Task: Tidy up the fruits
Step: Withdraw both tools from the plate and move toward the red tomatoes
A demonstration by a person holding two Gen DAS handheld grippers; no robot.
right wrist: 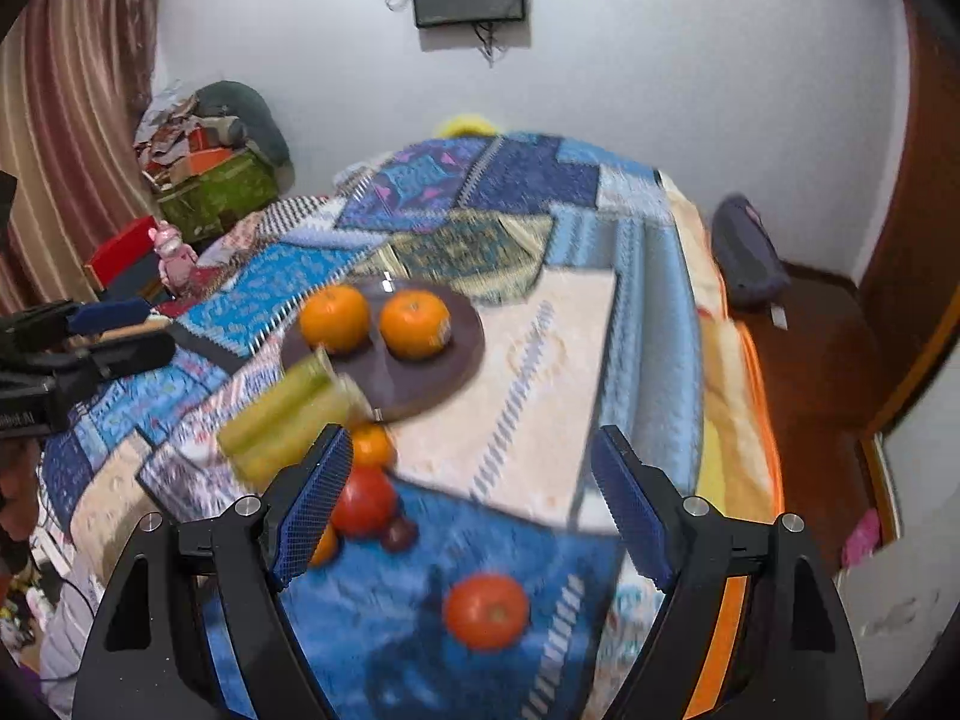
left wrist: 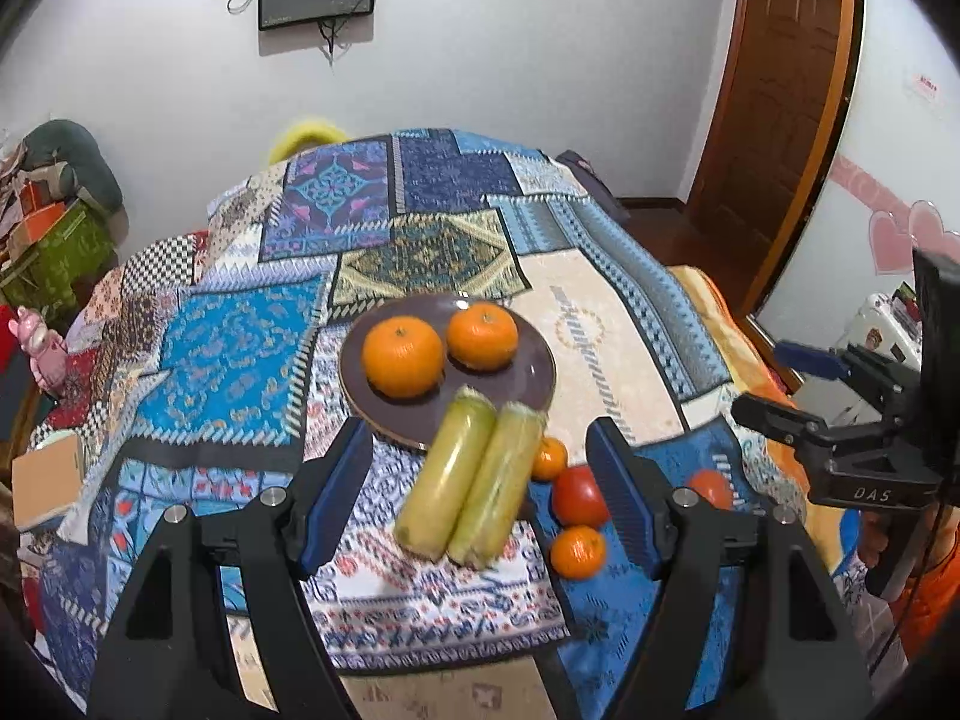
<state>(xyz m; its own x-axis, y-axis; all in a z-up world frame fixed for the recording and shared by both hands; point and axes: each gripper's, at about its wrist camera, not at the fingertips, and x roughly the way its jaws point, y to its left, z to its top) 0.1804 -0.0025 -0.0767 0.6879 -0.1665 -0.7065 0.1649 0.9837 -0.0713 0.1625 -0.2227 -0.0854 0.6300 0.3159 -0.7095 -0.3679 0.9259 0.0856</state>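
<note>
Corn (left wrist: 471,480) btwn left gripper (left wrist: 480,492) fingers

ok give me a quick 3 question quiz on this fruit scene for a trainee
1. How many oranges sit on the brown plate?
2. True or false: the two wrapped corn cobs lie wholly on the plate.
3. Which fits the left claw? A) shut on a tomato B) open, holding nothing C) shut on an orange

Key
1. Two: a left orange and a right orange.
2. False: only their far ends rest on the plate's near rim; the rest lies on the patterned cloth.
3. B. The right claw is open too, with a tomato on the cloth below it.
</note>
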